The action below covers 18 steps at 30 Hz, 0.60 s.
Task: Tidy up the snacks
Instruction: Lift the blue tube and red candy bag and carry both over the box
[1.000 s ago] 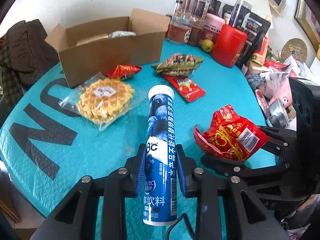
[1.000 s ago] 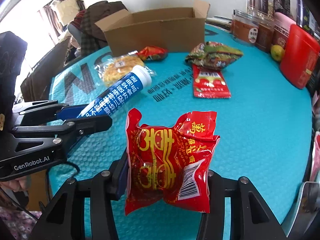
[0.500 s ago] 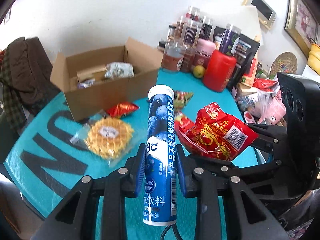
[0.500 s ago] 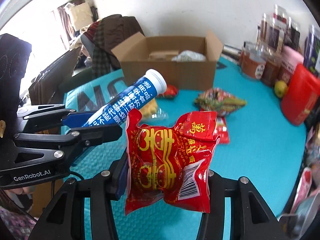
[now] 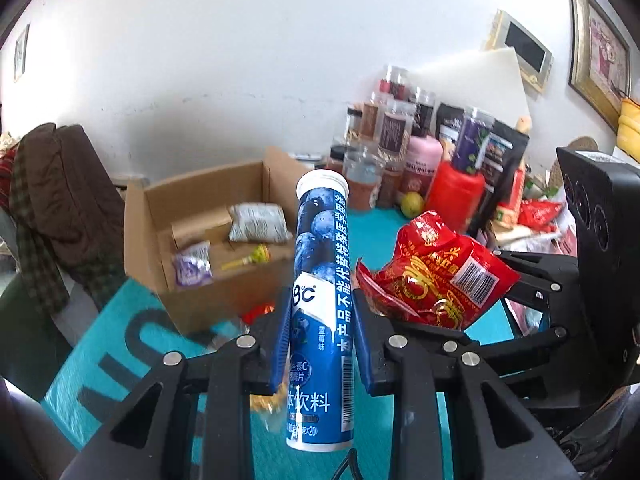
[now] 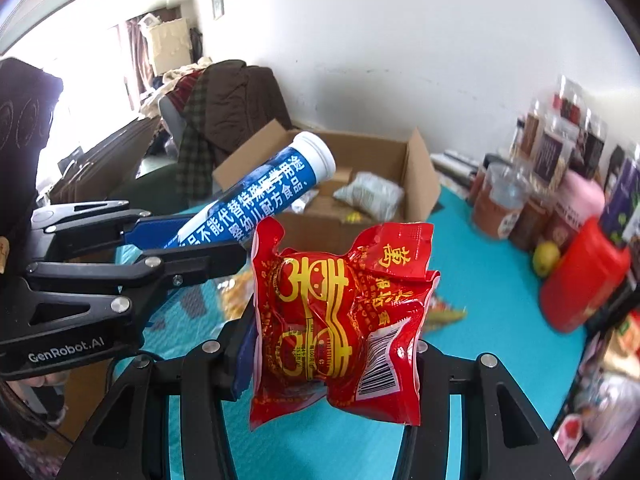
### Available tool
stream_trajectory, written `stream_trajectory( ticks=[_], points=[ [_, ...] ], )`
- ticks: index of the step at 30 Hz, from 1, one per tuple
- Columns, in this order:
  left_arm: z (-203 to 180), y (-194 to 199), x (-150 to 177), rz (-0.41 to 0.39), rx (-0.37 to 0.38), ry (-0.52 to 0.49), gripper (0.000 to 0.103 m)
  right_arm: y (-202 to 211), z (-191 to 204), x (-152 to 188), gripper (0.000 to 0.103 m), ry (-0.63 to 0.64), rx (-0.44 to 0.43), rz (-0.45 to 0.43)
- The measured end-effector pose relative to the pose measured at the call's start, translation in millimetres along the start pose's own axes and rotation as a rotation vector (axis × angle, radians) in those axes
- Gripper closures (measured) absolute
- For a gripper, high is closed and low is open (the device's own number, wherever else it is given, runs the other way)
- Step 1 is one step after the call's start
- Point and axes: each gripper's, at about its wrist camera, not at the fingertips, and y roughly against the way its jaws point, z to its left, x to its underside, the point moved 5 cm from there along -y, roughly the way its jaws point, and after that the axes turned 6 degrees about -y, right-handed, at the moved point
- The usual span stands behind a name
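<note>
left gripper (image 5: 322, 330) clamped on blue cylindrical plastic tablet tube (image 5: 320, 300), long axis pointing ahead at open brown cardboard box (image 5: 208, 240). right gripper (image 6: 332, 354) pinching crinkled red foil snack packet (image 6: 340, 312), just beside tube. both aloft above teal table mat (image 6: 480, 280); left nearer box.

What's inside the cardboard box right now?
The cardboard box holds a grey-white pouch, a small purple packet, a yellow stick-like item and brown carton pieces. The near wall and the blue tube cover the rest of its floor.
</note>
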Motion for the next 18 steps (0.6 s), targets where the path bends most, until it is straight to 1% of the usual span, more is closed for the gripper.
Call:
stream_trajectory(
  ticks=[7,11,18],
  points=[
    [25.3,-9.3,-27.6,-0.030,-0.043,0.013,0.075,-11.8,-8.1,-39.7,0.054,0.022,-0.002,-0.045],
    [40.9,-13.2,-43.3,-0.050,-0.079,0.010,0.075,-20.8,-11.3,-61.0,0.054,0.040,0.005,-0.067],
    [65.6,-32.4,-65.6,-0.047,-0.114,0.008,0.075,-43.1,-22.2,-97.1,0.054,0.048,0.000,-0.090]
  ],
)
